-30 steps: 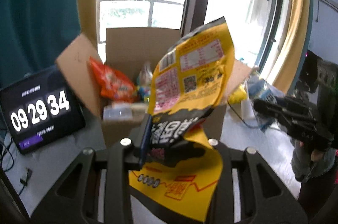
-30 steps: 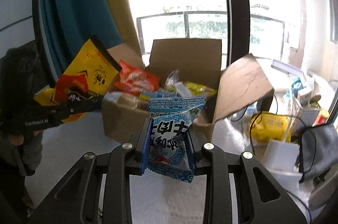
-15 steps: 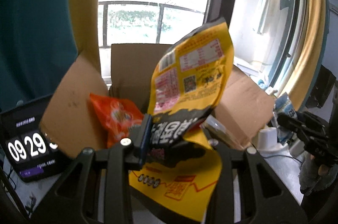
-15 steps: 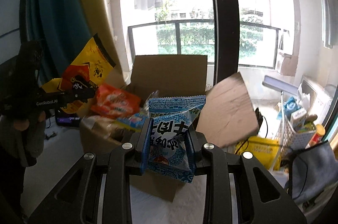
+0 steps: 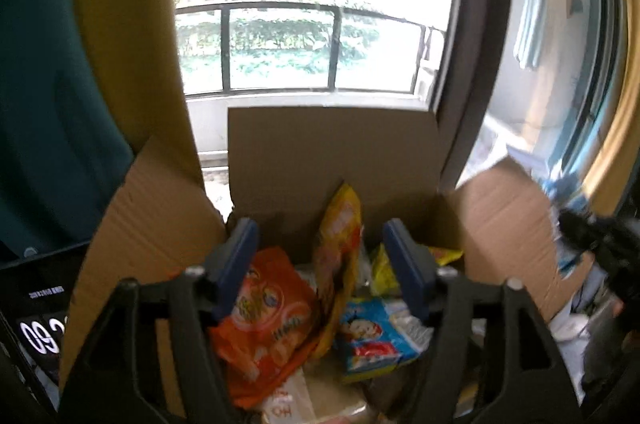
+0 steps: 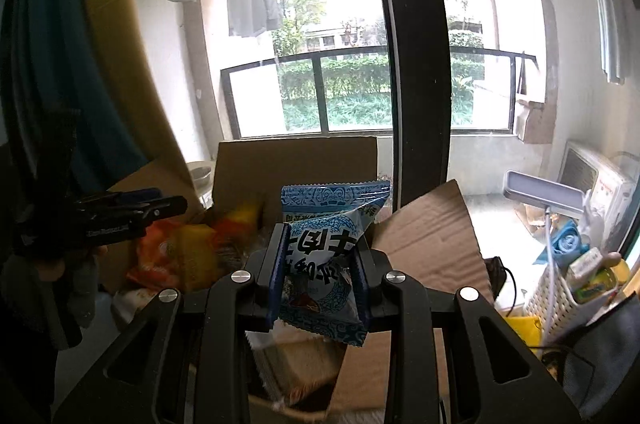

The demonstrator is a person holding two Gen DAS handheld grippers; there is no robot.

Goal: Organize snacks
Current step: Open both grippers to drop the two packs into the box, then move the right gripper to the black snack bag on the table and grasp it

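Cardboard forms the receiving container: an open cardboard box (image 5: 332,159) with its flaps folded outward, already loaded with snack packets.

Left gripper (image 5: 324,264): its jaws have just been opening and now stand apart over the box interior, with nothing pressed between the pads. A yellow snack bag (image 5: 340,264) stands tilted in the box directly between and beyond the fingers, beside an orange snack bag (image 5: 264,324) and a blue packet (image 5: 370,340). Whether the yellow bag has fully settled cannot be told.

Right gripper (image 6: 320,276): its jaws are clamped on a blue-and-white snack packet (image 6: 324,244), held upright above the near edge of the box, with the right flap (image 6: 432,236) just beside it.

Step in hand, as judged: deposit the right-hand packet in the box.

Procedure:
1. Clear the left gripper from the opening first; both tools sit close over the same box.
2. Advance the right gripper past the near wall, keeping clear of the right flap.
3. Aim for the free space on the right of the box, beside the blue packet.
4. Lower before releasing, so the light packet does not tumble out.
5. Open the jaws fully and confirm that the packet drops free of the pads.
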